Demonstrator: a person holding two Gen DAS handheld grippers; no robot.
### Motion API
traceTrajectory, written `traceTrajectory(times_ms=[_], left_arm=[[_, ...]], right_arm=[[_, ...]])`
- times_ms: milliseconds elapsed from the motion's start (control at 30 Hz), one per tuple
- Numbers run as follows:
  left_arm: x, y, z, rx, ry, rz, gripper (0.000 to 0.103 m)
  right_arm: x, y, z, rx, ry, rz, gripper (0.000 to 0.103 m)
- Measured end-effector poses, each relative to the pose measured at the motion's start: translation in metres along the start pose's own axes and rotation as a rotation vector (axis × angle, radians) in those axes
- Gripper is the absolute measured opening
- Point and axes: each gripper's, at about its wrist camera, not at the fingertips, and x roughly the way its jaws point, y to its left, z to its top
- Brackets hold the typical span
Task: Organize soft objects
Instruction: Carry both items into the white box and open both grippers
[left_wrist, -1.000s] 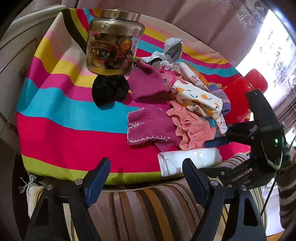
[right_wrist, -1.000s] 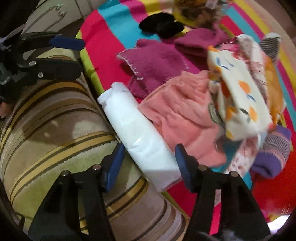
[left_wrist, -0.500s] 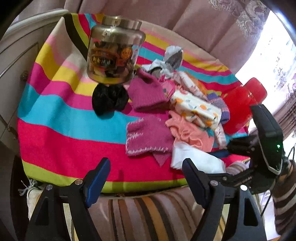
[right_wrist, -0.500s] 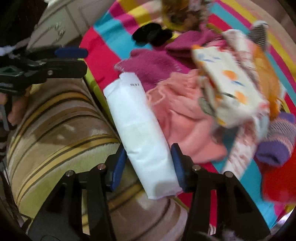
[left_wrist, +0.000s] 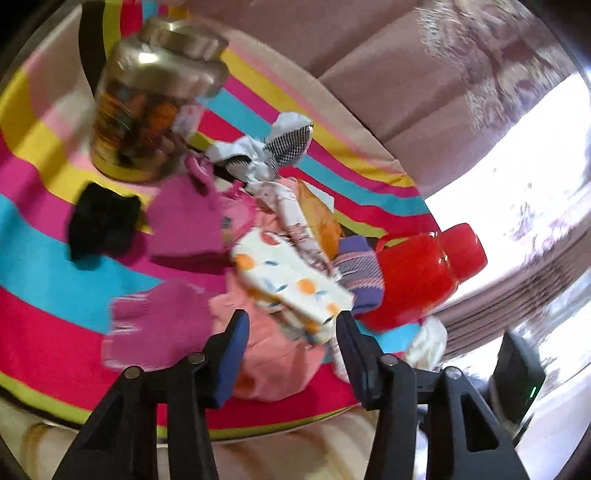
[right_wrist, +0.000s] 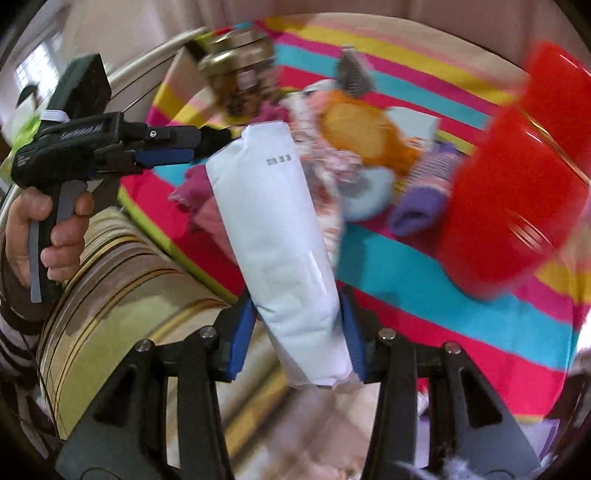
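A pile of soft things lies on the striped cloth (left_wrist: 44, 266): a pink cloth (left_wrist: 273, 354), a white orange-print cloth (left_wrist: 291, 280), a magenta knit piece (left_wrist: 159, 321), a magenta hat (left_wrist: 184, 221), a purple sock (left_wrist: 358, 269) and a black item (left_wrist: 103, 225). My left gripper (left_wrist: 291, 321) hangs over the pile, its jaws closing. The pink and orange-print cloths are between them, and no firm pinch shows. My right gripper (right_wrist: 297, 332) is shut on a white soft pack (right_wrist: 269, 221) and still tightening. The pack is held up off the cloth, tilted.
A gold-lidded jar (left_wrist: 147, 114) stands at the back left. A red plastic bottle (left_wrist: 417, 273) lies right of the pile. A striped cushion (right_wrist: 129, 277) borders the near edge. A hand (right_wrist: 55, 229) holds the left gripper's handle. Curtains hang behind.
The right gripper closed on the white pack, lifted it from the table's edge and rolled. The left gripper moved forward and right over the pile, and its jaws narrowed.
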Motion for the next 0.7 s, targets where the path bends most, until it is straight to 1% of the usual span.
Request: traceTrajectory(times_ms=[100,133,167,233,300,333,367,400,467,633,700], left_arm=[[0.022,0.0,0.007,-0.068,0.035,0.005,0.047],[0.033,0.003,0.01,-0.115,0.058,0.02,0.045],[0.039,0.007,0.011,-0.151,0.068,0.017,0.043],[0.051,0.011,0.014,-0.199,0.082,0.009,0.041],[0.058,0.014,0.015,-0.223,0.086,0.02,0.032],[0.063,0.017,0.016,-0.238,0.089,0.029,0.02],[0.064,0.018,0.016,-0.242,0.087,0.03,0.015],[0.064,0.018,0.016,-0.236,0.079,0.03,0.013],[0.06,0.013,0.017,-0.204,0.058,0.037,0.005],[0.045,-0.005,0.014,-0.134,0.009,0.05,0.002],[0.038,-0.012,0.011,-0.121,-0.008,0.045,0.002]], right_arm=[[-0.017,-0.022,-0.017,0.082,-0.031,-0.035,0.048],[-0.022,-0.03,-0.022,0.107,-0.04,-0.045,0.048],[-0.027,-0.037,-0.029,0.134,-0.049,-0.063,0.048],[-0.037,-0.054,-0.044,0.188,-0.063,-0.102,0.048],[-0.049,-0.072,-0.062,0.253,-0.071,-0.124,0.048],[-0.054,-0.083,-0.072,0.293,-0.07,-0.138,0.048],[-0.056,-0.088,-0.078,0.316,-0.067,-0.148,0.048],[-0.06,-0.098,-0.089,0.349,-0.062,-0.163,0.048],[-0.069,-0.115,-0.11,0.402,-0.051,-0.19,0.048],[-0.078,-0.15,-0.155,0.505,0.005,-0.279,0.048],[-0.079,-0.162,-0.173,0.525,0.043,-0.339,0.048]])
